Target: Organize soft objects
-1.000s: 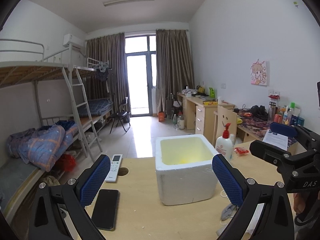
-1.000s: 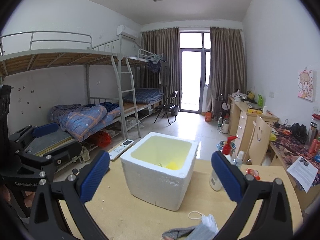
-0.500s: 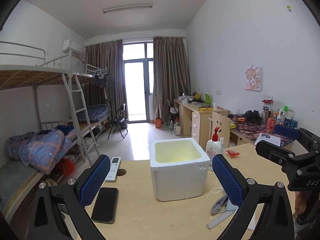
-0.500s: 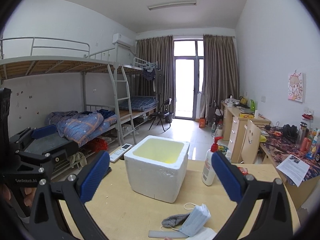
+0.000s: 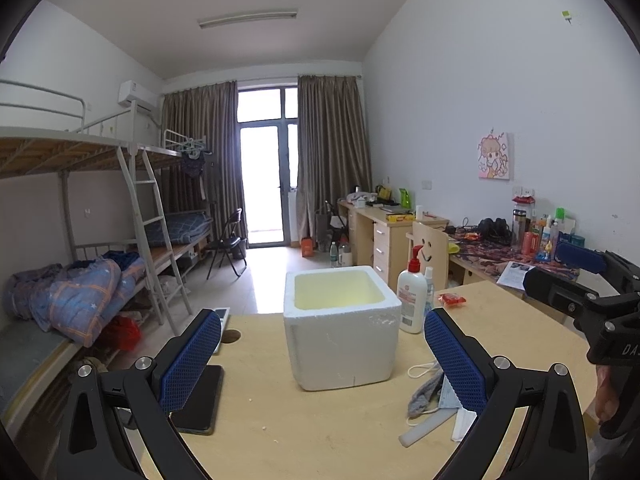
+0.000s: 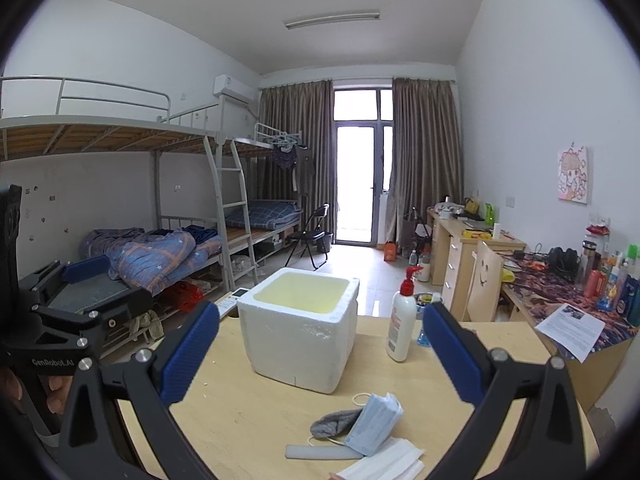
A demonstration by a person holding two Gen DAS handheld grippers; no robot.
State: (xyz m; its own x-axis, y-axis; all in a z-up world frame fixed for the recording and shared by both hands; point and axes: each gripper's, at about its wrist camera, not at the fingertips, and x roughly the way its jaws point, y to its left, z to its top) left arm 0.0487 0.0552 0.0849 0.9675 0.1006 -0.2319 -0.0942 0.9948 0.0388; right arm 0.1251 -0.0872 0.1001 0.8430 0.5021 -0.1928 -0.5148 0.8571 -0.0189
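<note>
white foam box point(image 6: 299, 332) sits mid-table, open top, pale yellow inside; from these angles its floor is hidden, so contents cannot be told. the soft things lie in a small heap near the table's front right: a grey sock point(image 6: 334, 427) partly under a blue face mask point(image 6: 376, 424), white masks point(image 6: 384, 466) beneath, a pale flat strip point(image 6: 322, 452) just beside them.

left gripper point(image 5: 322, 364) spread wide, nothing between the blue pads, hanging above the table facing the box. right gripper point(image 6: 320, 354) also spread wide and empty, above the heap and short of it.

risks, as judged:
- heap is layered; a pinch on the blue face mask may drag the grey sock or the elastic loops along, or lift only a loop and let the rest slide off.
- thin masks lie flat on wood; pads could skid over without catching.
- foam box looks light; a knock on its rim could shove it toward the lotion bottle point(image 6: 401, 326) standing just beside it and tip that.
- phone point(image 5: 198, 400) lies under the left gripper's reach; a low sweep could push it.
</note>
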